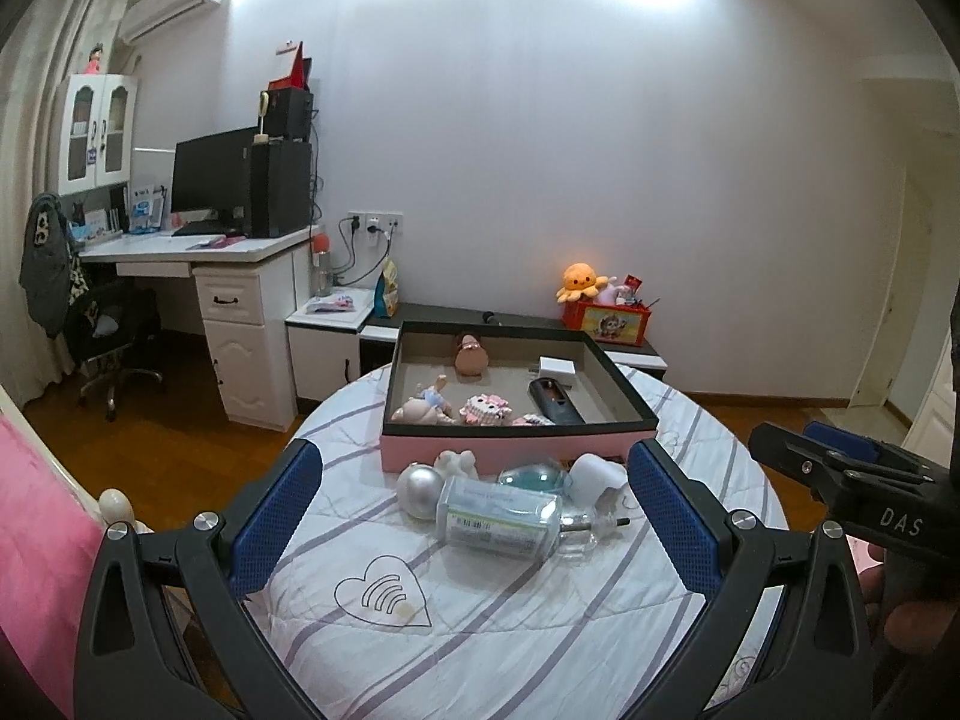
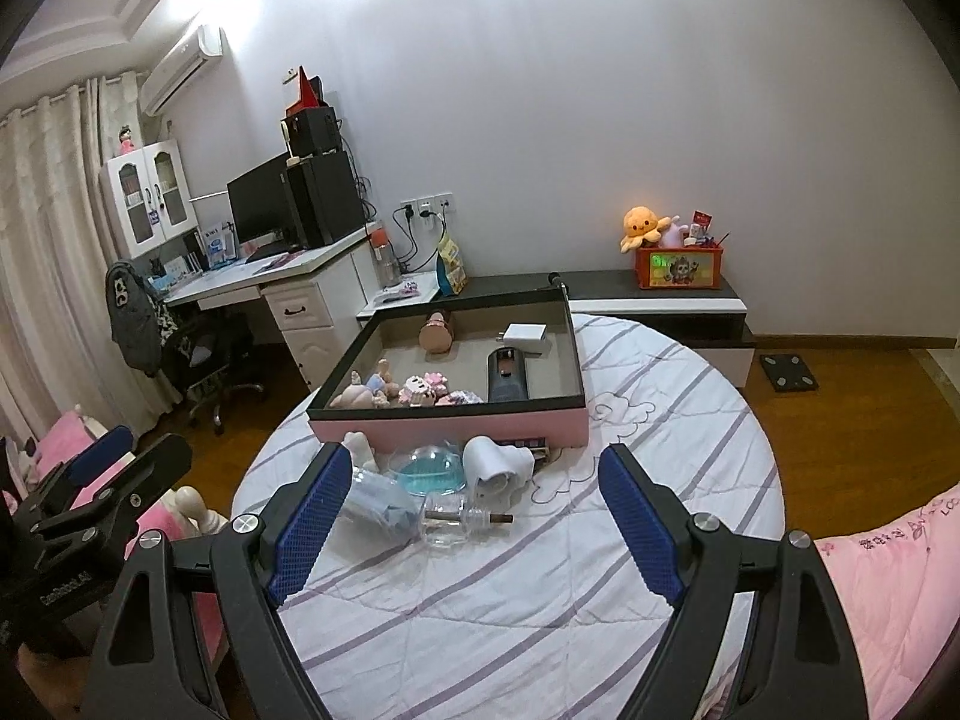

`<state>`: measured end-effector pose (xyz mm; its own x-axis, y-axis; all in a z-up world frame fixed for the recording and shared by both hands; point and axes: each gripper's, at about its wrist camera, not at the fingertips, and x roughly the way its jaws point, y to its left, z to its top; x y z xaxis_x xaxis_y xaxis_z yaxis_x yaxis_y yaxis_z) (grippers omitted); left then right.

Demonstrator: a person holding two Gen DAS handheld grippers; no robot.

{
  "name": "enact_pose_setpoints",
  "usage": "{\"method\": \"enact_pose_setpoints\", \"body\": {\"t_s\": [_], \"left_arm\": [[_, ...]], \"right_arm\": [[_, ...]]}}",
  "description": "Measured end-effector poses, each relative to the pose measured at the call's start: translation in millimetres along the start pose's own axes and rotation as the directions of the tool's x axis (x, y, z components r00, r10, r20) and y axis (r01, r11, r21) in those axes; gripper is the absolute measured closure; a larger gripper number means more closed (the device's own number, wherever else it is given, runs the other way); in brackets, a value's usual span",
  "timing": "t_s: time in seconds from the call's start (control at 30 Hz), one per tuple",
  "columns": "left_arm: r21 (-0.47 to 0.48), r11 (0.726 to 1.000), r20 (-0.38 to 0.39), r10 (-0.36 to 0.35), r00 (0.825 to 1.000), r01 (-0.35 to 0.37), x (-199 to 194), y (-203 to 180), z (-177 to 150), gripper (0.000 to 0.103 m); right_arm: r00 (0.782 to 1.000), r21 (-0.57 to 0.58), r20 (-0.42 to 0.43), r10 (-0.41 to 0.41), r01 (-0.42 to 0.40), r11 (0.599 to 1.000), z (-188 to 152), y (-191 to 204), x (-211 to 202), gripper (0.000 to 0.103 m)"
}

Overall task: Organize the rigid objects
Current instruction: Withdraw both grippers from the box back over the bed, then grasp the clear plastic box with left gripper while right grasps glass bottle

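Both tools hang released above the striped bed (image 1: 480, 630): left tool (image 1: 474, 516), right tool (image 2: 474, 510). The clear bottle (image 1: 504, 516) lies at twelve o'clock, just before the pink box (image 1: 516, 447).

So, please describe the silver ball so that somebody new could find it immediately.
Look at the round table with the striped cloth, then at the pink box on it. Loose things lie in front of the box; the silver ball is the leftmost, touching a clear bottle. It alone is a shiny metallic sphere.
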<state>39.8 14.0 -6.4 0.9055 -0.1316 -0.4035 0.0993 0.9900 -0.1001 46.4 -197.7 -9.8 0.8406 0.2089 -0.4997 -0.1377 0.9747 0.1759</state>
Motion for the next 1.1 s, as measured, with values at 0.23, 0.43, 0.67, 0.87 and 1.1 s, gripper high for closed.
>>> {"method": "enact_pose_setpoints", "body": {"t_s": [0.23, 0.43, 0.67, 0.87, 1.1], "left_arm": [[-0.009, 1.000, -0.028, 0.005, 1.000, -0.006, 9.1, 5.2, -6.5, 0.000], [0.001, 1.000, -0.072, -0.023, 0.997, 0.023, 21.1, 2.0, -20.6, 0.000], [0.005, 0.999, -0.153, -0.035, 0.988, 0.037, 60.4, -3.7, -45.2, 0.000], [0.025, 0.999, -0.216, -0.036, 0.976, 0.042, 97.7, -7.8, -62.1, 0.000], [0.051, 0.998, -0.251, -0.028, 0.968, 0.042, 129.6, -13.7, -71.4, 0.000]], "right_arm": [[1.000, -0.002, -0.022, -0.012, 0.012, 1.000, -4.1, -2.8, 5.8, 0.017], [0.998, 0.009, -0.048, -0.027, 0.028, 1.000, -9.1, -10.4, 14.6, 0.017], [0.994, 0.018, -0.105, -0.040, 0.042, 0.999, -20.5, -17.3, 34.3, 0.017], [0.987, 0.023, -0.154, -0.049, 0.053, 0.998, -31.5, -25.0, 53.7, 0.017], [0.977, 0.026, -0.203, -0.059, 0.065, 0.998, -41.0, -32.3, 73.4, 0.017]]}}
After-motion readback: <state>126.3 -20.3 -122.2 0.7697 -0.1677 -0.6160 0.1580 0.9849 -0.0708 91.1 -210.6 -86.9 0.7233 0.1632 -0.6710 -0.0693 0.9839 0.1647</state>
